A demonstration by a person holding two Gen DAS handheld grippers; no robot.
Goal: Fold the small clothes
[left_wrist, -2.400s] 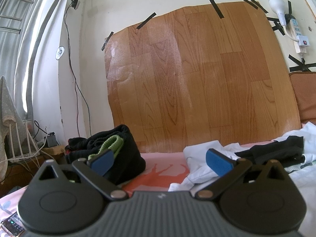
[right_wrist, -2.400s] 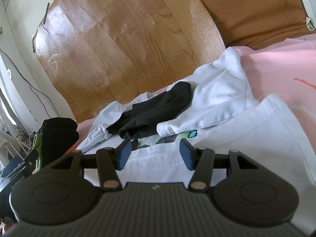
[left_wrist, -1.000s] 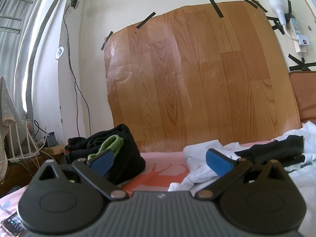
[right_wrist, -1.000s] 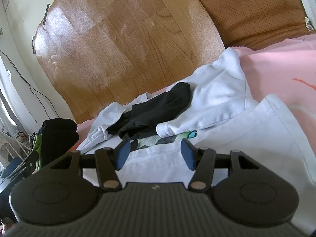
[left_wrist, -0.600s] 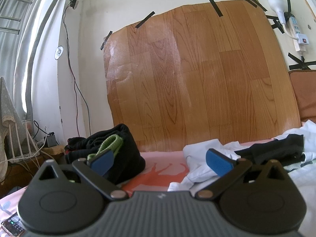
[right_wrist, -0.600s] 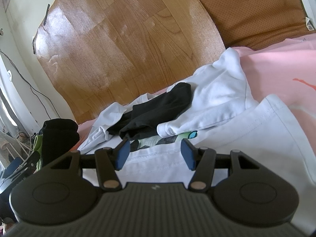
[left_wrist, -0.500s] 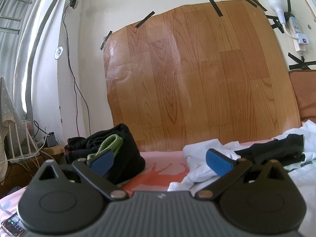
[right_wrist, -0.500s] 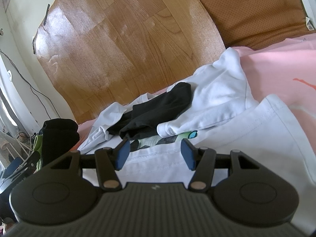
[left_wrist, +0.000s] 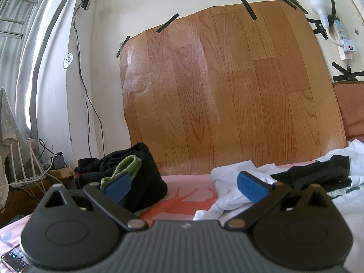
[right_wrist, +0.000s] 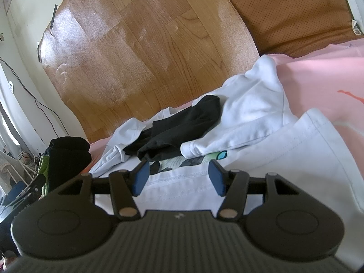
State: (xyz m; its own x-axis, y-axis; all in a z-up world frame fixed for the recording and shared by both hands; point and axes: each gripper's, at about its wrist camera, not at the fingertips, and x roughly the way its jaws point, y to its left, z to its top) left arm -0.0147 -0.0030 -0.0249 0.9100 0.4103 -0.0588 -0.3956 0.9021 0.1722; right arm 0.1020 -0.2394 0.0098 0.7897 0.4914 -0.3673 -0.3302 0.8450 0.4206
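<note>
A loose pile of clothes lies on the pink bed sheet (right_wrist: 318, 72): a white T-shirt with a printed front (right_wrist: 261, 166), a crumpled white garment (right_wrist: 252, 104) and a black garment (right_wrist: 182, 127) on top. My right gripper (right_wrist: 178, 177) is open and empty, just above the white T-shirt's hem. My left gripper (left_wrist: 184, 185) is open wide and empty, low over the sheet (left_wrist: 186, 198), left of the pile (left_wrist: 318, 175). A folded black and green bundle (left_wrist: 129, 170) sits beyond its left finger.
A wood-pattern panel (left_wrist: 216, 86) is taped to the wall behind the bed. A brown cushion (right_wrist: 291, 16) leans at the right. Cables and a white rack (left_wrist: 20, 159) stand off the bed's left edge. A phone (left_wrist: 13, 259) lies at the near left.
</note>
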